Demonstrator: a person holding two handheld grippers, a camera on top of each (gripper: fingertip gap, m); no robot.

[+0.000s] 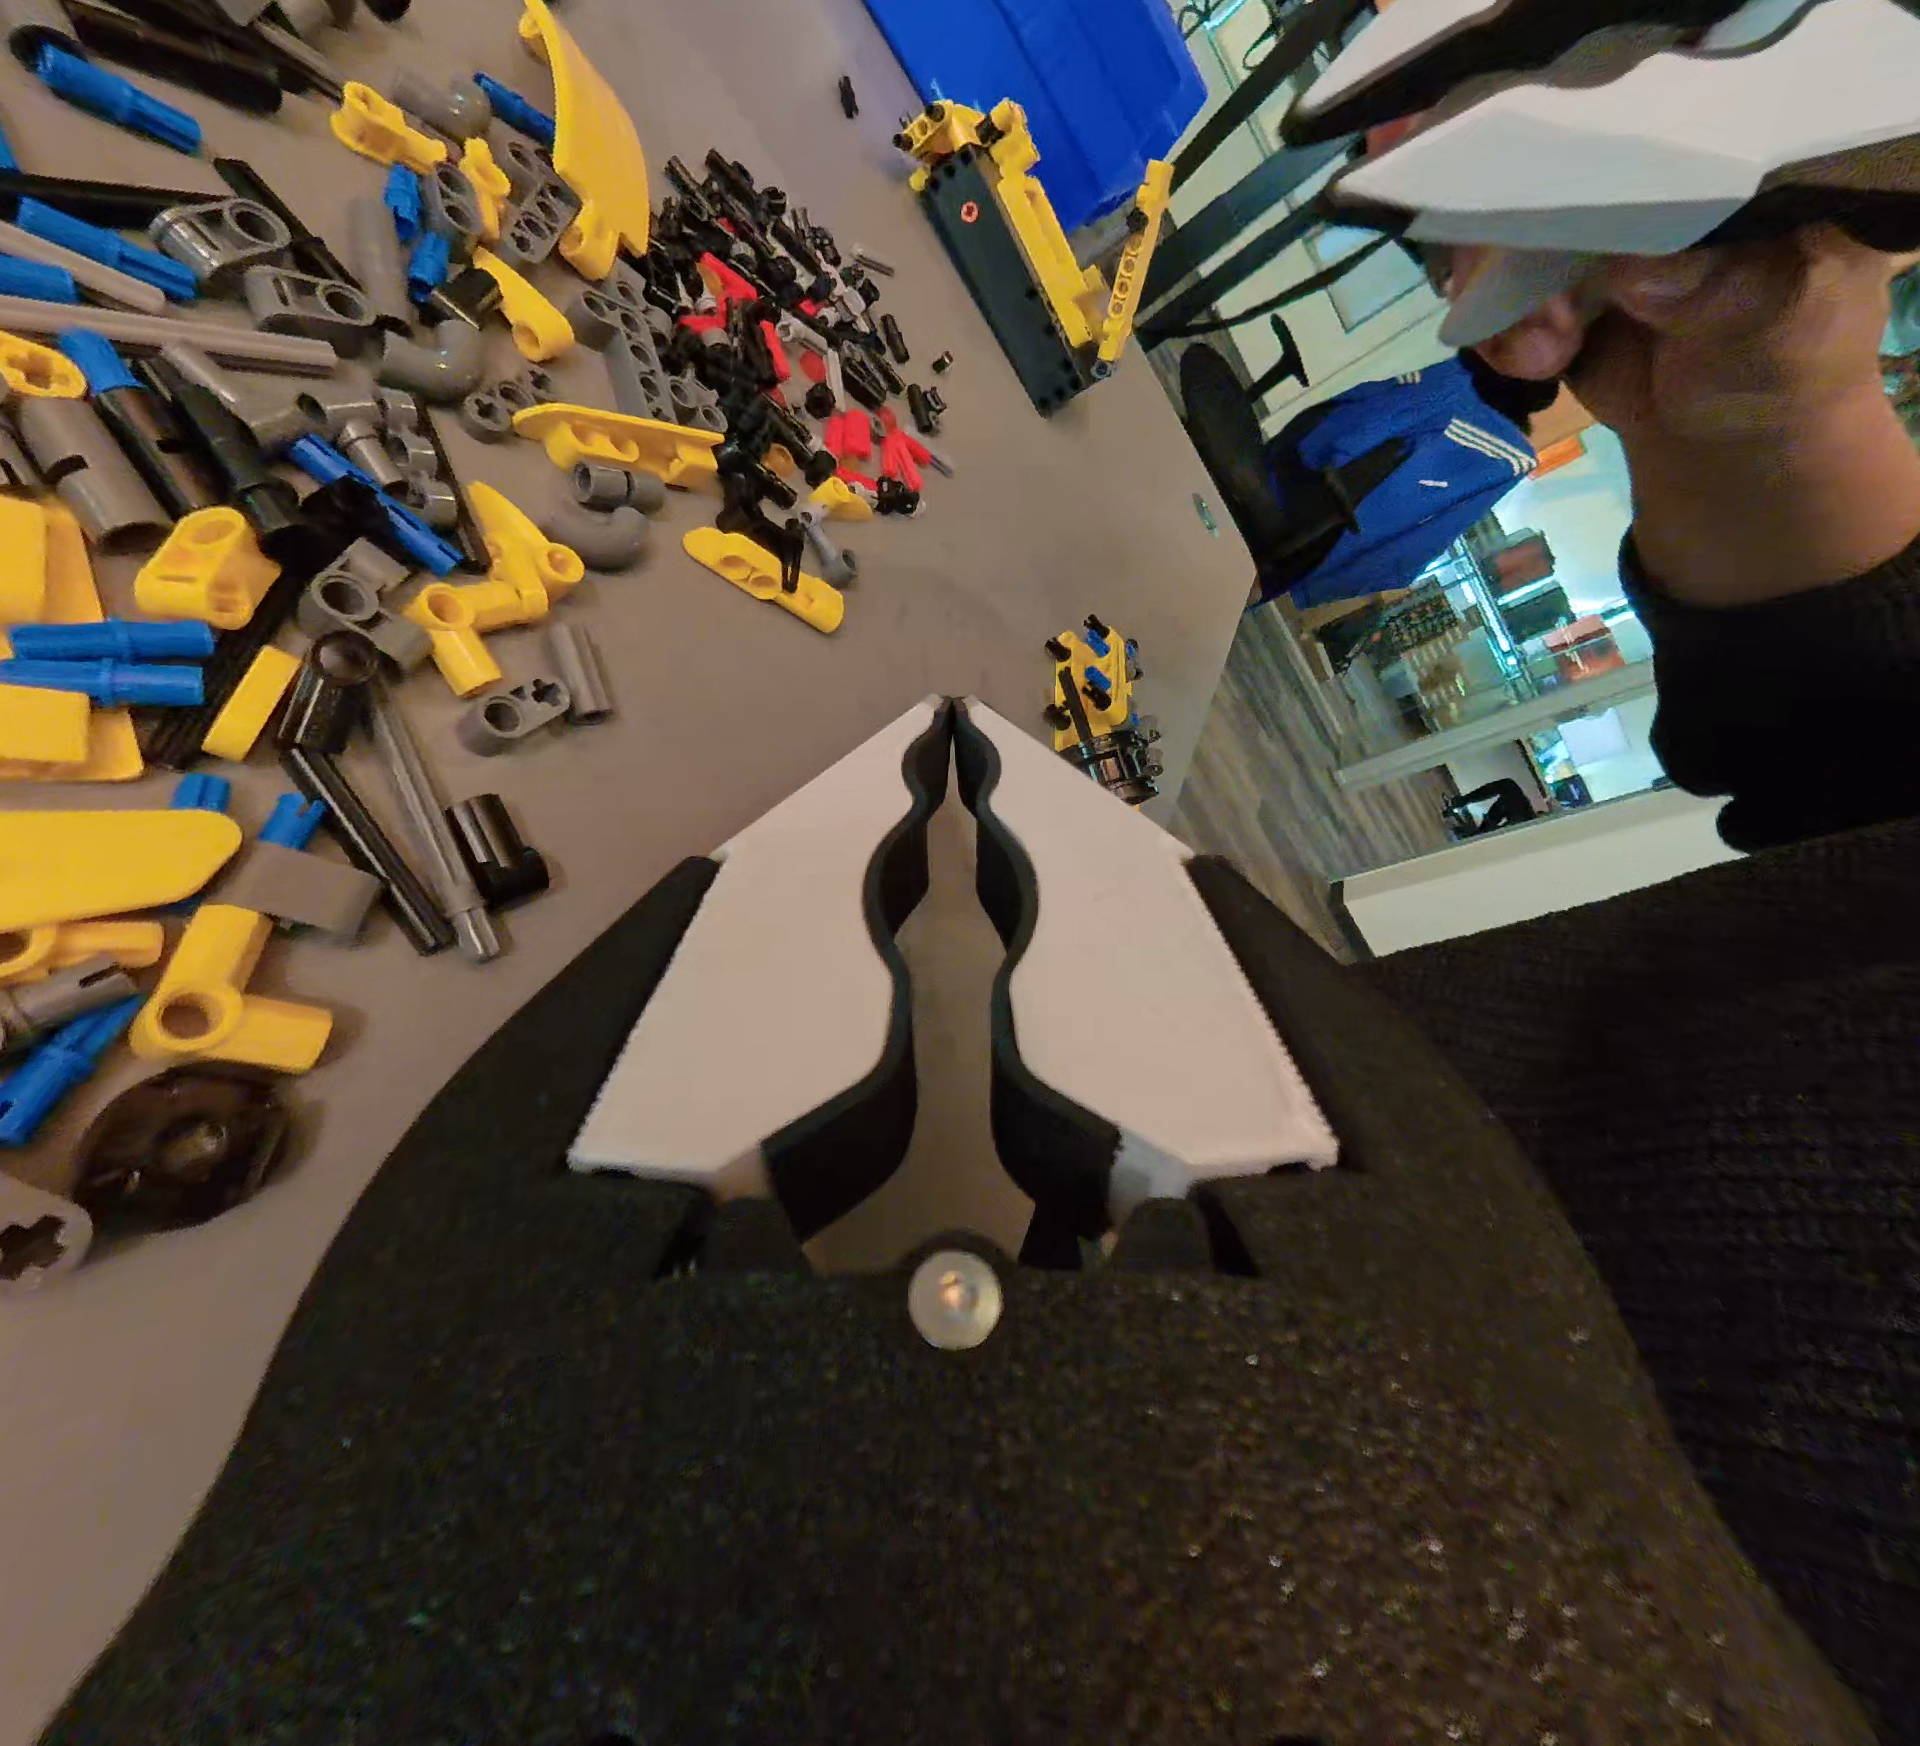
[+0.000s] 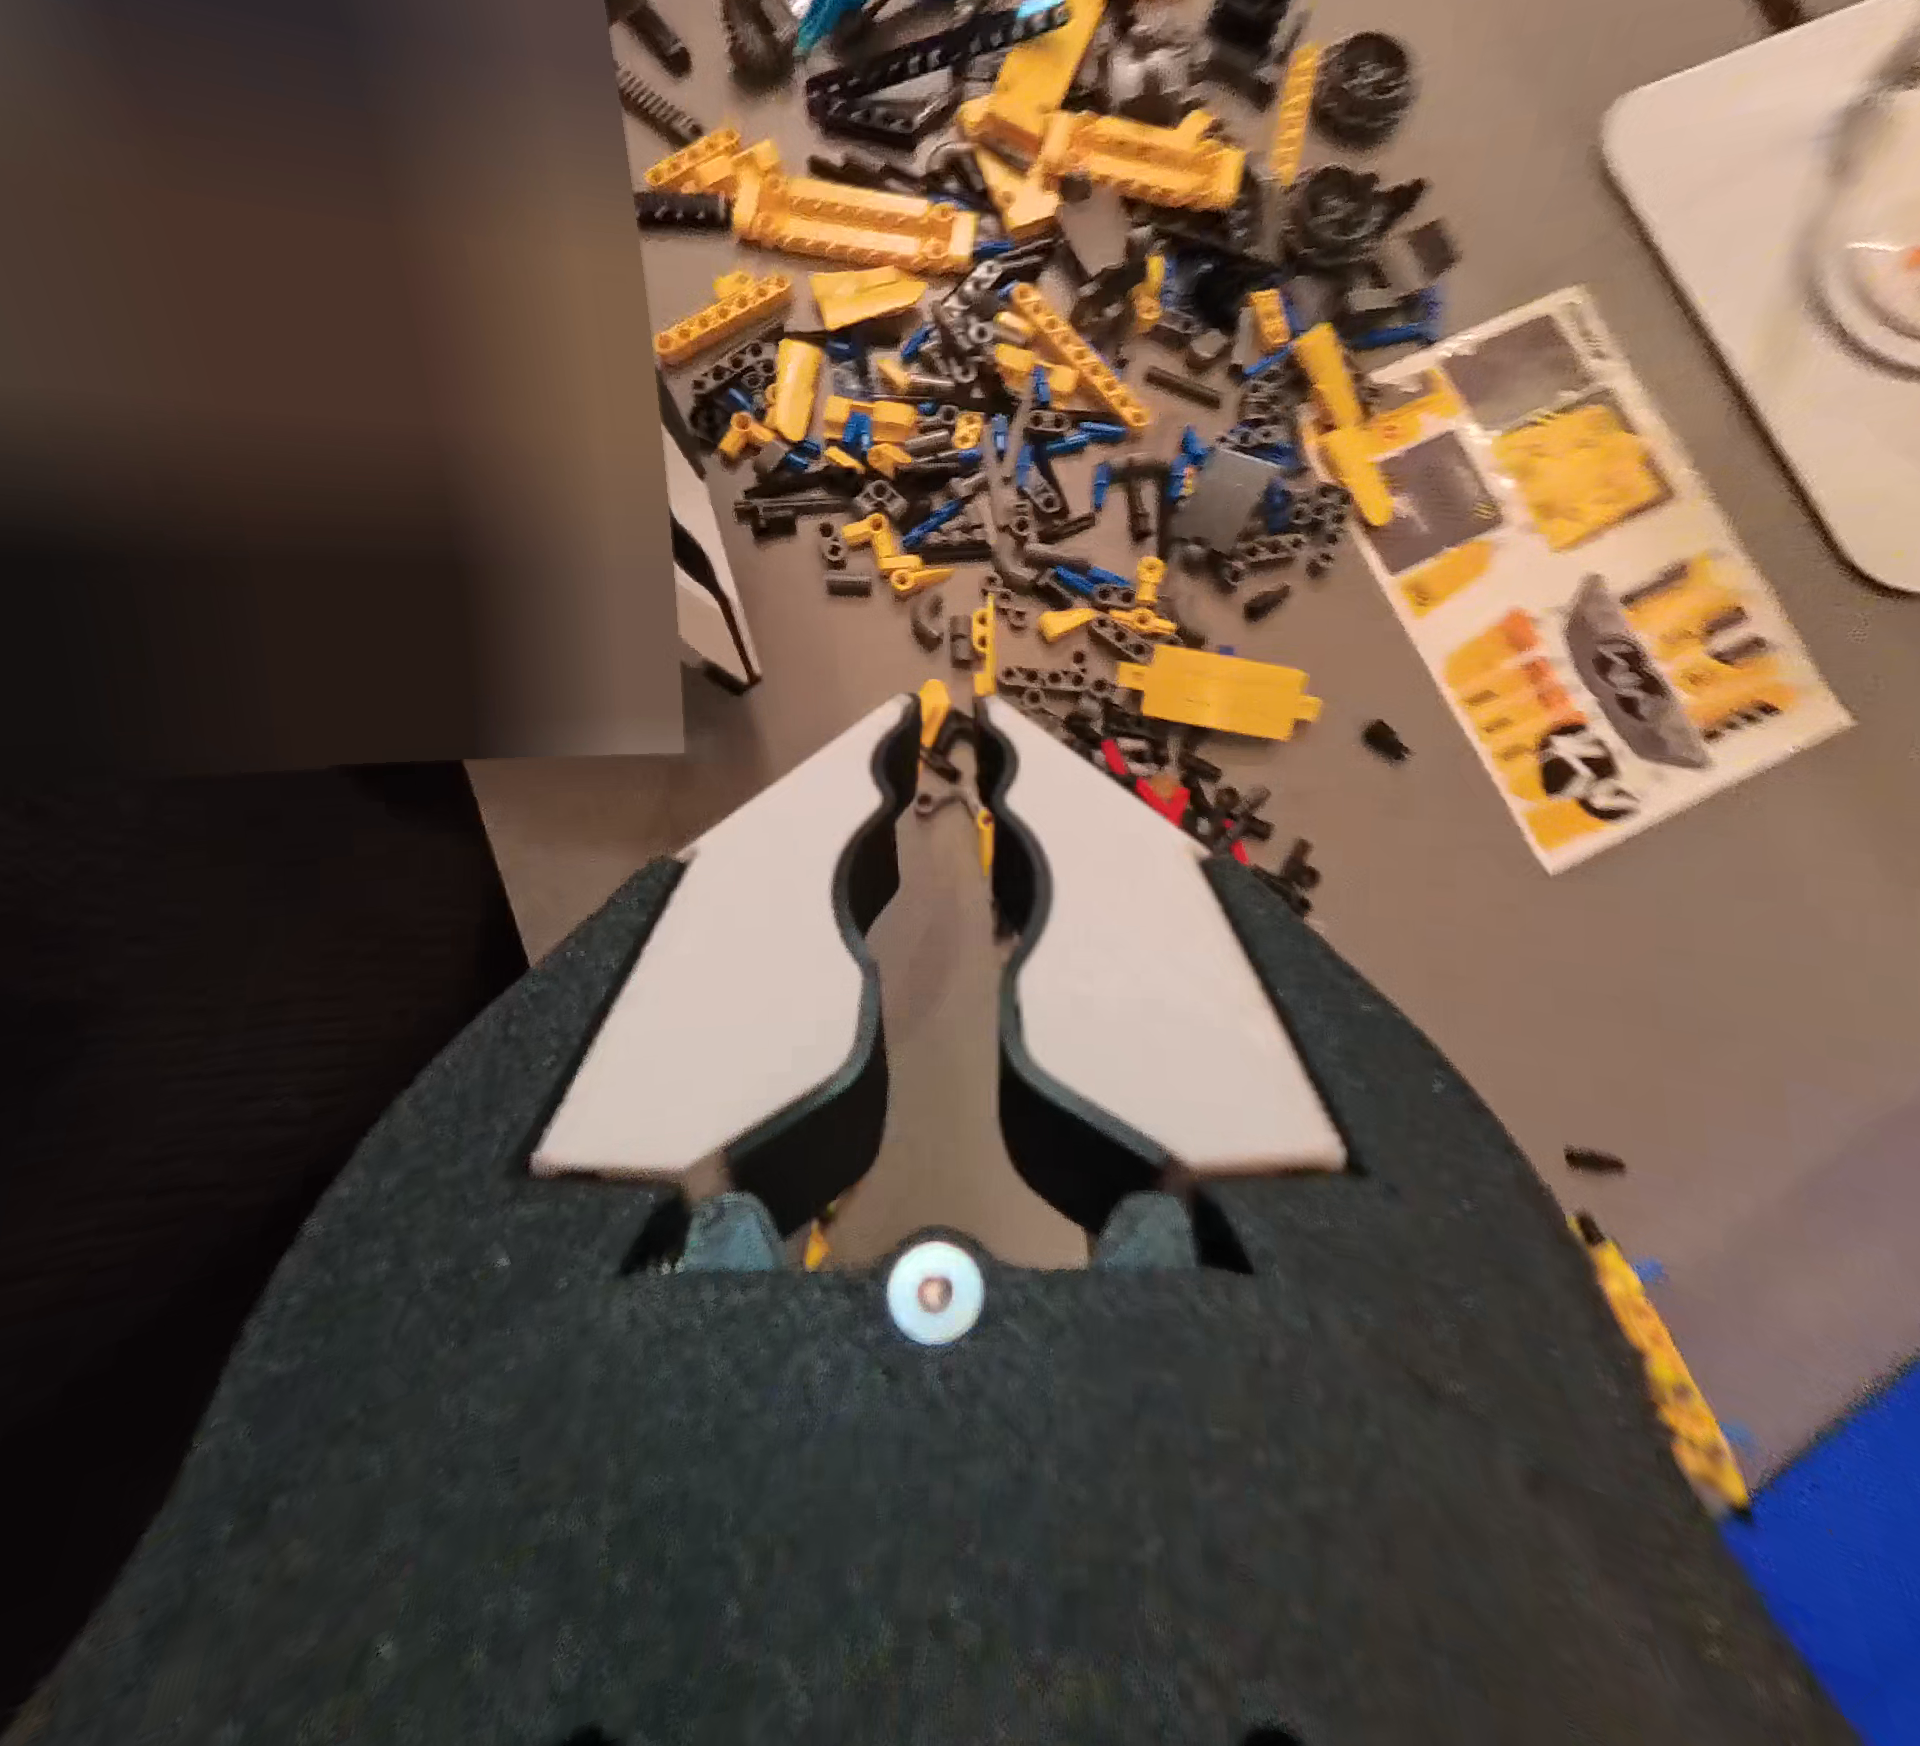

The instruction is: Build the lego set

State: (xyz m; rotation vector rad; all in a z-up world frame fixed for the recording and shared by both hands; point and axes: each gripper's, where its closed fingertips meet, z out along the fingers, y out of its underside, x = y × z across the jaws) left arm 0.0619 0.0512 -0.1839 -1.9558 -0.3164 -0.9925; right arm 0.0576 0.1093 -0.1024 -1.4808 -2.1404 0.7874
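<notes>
Left gripper (image 1: 952,709) at frame centre, tips pressed together on nothing, over bare grey table (image 1: 935,553); small yellow assembly (image 1: 1101,699) just right, by the table edge. Loose building pieces (image 1: 416,449) crowding the left half. Right gripper (image 2: 948,720) with tips slightly apart, empty, above the near fringe of the pieces; sticker sheet (image 2: 1579,553) at right, open table lower right.

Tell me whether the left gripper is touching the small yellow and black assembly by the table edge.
Apart. The left wrist view shows bare grey table between the left gripper, its fingers closed and empty, and the small yellow and black assembly.
</notes>
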